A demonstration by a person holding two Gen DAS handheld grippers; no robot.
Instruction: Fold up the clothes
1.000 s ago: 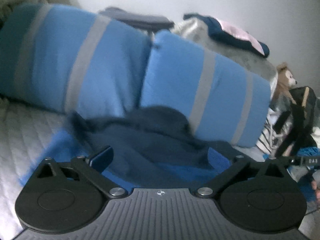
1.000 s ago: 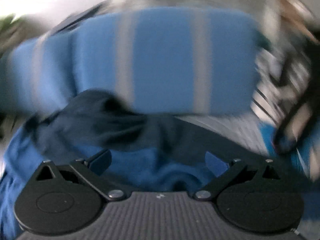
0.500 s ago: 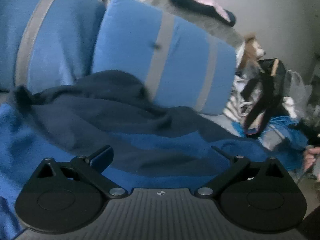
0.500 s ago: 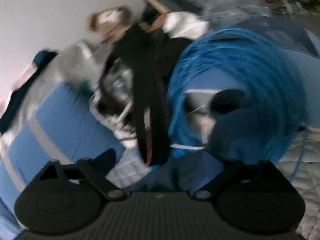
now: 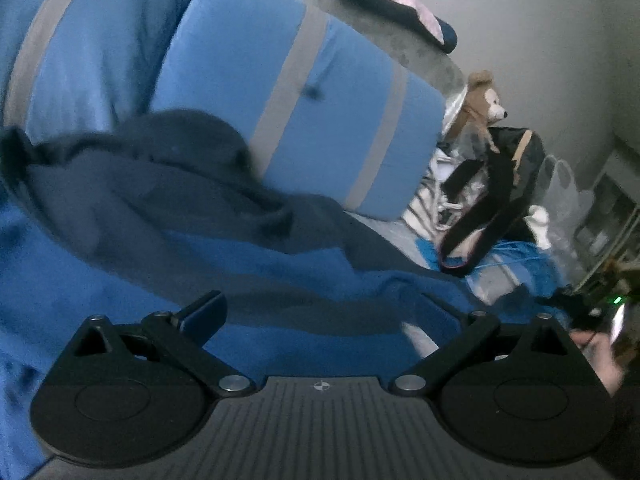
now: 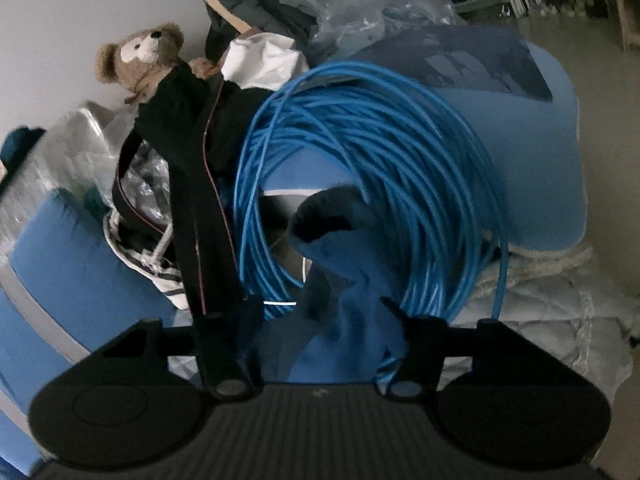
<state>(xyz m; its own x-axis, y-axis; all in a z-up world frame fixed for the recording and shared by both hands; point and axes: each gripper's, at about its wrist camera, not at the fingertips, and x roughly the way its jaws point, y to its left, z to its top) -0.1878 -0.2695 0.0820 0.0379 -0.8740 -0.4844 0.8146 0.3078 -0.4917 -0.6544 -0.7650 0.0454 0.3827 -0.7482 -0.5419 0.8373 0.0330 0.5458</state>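
My right tool (image 6: pixel 324 320) clamps a soft, floppy blue sweater (image 6: pixel 344 280) sleeve; my left tool (image 5: pixel 320 312) hovers apart over its body.

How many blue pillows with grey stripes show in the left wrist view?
2: one pillow at the upper left, the other pillow right of it, both behind the blue garment. Others may be hidden.

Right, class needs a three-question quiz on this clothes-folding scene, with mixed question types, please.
1. True or false: the left gripper is open over the blue sweater.
2. Which lies behind the sleeve that the right gripper holds? A: coiled blue cable; B: red bucket; C: green towel.
3. Fill in: the soft toy by the wall is a ____.
Key: 1 true; 2 A; 3 teddy bear.
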